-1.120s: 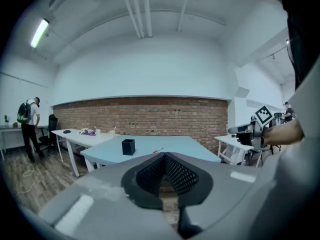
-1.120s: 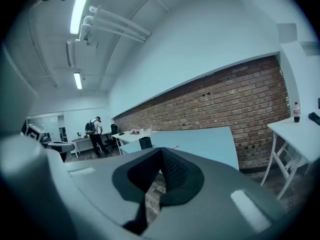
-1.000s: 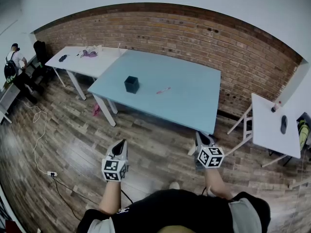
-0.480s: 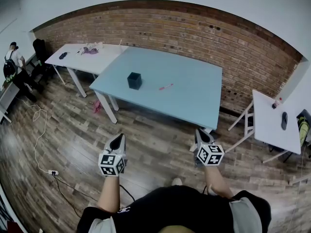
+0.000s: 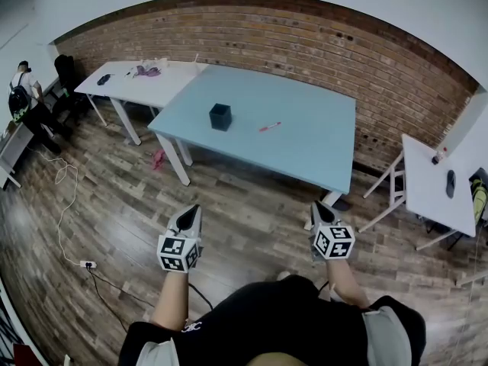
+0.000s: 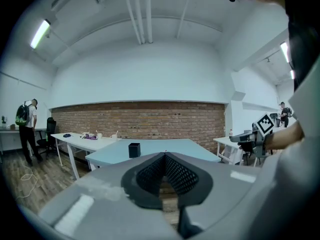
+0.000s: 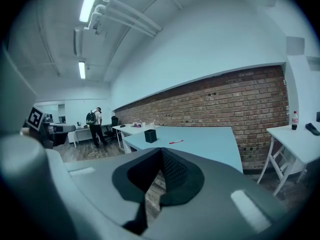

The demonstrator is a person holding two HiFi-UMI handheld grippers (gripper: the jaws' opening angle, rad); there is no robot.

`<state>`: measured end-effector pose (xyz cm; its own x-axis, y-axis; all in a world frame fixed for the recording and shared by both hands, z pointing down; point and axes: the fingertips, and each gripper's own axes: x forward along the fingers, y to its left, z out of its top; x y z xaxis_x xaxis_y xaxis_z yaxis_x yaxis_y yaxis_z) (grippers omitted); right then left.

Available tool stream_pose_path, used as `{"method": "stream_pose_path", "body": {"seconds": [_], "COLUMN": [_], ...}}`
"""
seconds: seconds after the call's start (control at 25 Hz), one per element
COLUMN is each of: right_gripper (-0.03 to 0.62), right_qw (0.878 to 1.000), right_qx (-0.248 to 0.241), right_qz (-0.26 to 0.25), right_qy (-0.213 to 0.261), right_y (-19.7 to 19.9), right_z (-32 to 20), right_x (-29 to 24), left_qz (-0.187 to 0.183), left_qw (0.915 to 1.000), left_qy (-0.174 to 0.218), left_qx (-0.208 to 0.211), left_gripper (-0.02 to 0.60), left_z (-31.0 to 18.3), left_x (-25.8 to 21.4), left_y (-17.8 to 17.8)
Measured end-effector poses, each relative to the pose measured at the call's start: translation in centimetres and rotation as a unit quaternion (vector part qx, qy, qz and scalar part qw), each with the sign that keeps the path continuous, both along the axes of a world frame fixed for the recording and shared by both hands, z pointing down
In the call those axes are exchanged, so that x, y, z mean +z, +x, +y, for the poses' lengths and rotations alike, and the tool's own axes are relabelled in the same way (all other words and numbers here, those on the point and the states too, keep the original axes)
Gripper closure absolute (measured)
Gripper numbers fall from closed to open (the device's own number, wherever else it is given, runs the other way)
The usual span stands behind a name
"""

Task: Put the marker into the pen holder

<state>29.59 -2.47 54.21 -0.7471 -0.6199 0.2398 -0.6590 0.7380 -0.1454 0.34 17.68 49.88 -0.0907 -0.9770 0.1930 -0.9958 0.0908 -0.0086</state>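
Across the room on the blue tabletop (image 5: 305, 147), a pink marker (image 5: 269, 126) is lying flat, near the dark holder (image 5: 220, 117) but not touching it. The person is standing well back from it. The left hand-held gripper (image 5: 189, 213) and the right hand-held gripper (image 5: 319, 207) are each showing jaws pressed together, with nothing between them. The marker is looking light, stiff and smooth, so likely to roll. Pinching it mid-barrel, across its length, is seeming the safest hold for tipping it upright over the holder.

The marker (image 5: 268, 126) is pink-red, the pen holder (image 5: 220, 117) black, the table (image 5: 305, 132) pale blue — the wall (image 5: 305, 48) red-brown brick.
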Motion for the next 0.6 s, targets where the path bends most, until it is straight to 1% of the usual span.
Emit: {"method": "stream_pose_path", "body": {"seconds": [0.24,0.32,0.48,0.6], "right_gripper": [0.589,0.589,0.589,0.589], "right_qw": [1.0,1.0,0.999,0.999], "right_qx": [0.007,0.007,0.002,-0.006], "right_qz": [-0.004,-0.01,-0.046,-0.043], "right_qy": [0.01,0.009,-0.014,-0.005], "right_y": [-0.8,-1.5,-3.5,-4.9], "right_z": [-0.4,-0.7,-2.2,-4.0], "right_x": [-0.9,-0.8,-0.7,-1.0], "left_qz": [-0.001,0.003,0.0,-0.001], "left_qw": [0.9999,0.9998,0.9995,0.9991], "left_qy": [-0.003,-0.005,-0.012,-0.009], "left_qx": [-0.017,-0.021,-0.029,-0.042], "left_gripper": [0.58,0.58,0.58,0.58], "left_z": [1.5,1.7,1.8,1.2], "left_x": [0.0,0.5,1.2,1.2], "left_y": [-2.3,-3.0,-4.7,-6.0]}}
